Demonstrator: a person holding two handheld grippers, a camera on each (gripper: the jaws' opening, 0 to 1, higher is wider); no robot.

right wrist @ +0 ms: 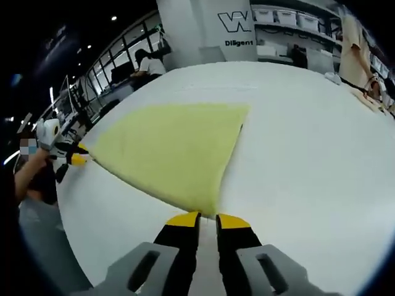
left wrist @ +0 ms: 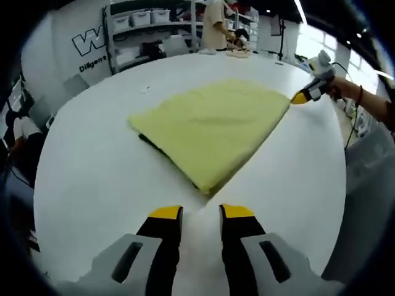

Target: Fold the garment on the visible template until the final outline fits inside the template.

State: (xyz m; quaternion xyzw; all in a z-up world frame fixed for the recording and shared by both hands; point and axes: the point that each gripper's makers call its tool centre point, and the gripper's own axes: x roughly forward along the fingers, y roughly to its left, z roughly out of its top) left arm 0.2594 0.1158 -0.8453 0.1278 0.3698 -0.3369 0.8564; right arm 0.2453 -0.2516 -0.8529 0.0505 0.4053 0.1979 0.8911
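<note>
On the shelves (left wrist: 143,23) at 11 o'clock of the left gripper view stand pale bins (left wrist: 141,17), and their contents cannot be made out. The yellow garment (left wrist: 213,126) lies folded flat in the middle of the white table (left wrist: 92,179), with a thin dark edge (left wrist: 162,150) showing under its 8 o'clock side; whether that strip is the template cannot be told. The left gripper (left wrist: 201,213) sits at 6 o'clock of its own view, its yellow-tipped jaws apart with bare table between them, just short of the garment's nearest corner. In the right gripper view the right gripper (right wrist: 208,218) has its jaws nearly together with only a thin slit between them, right at the cloth's near corner; whether they pinch the cloth cannot be told. The same gripper shows at 2 o'clock in the left gripper view, touching the far corner. A person (left wrist: 216,24) stands at 12 o'clock behind the table, cut off by the rim. Wall lettering (right wrist: 237,24) is partly cut off.
</note>
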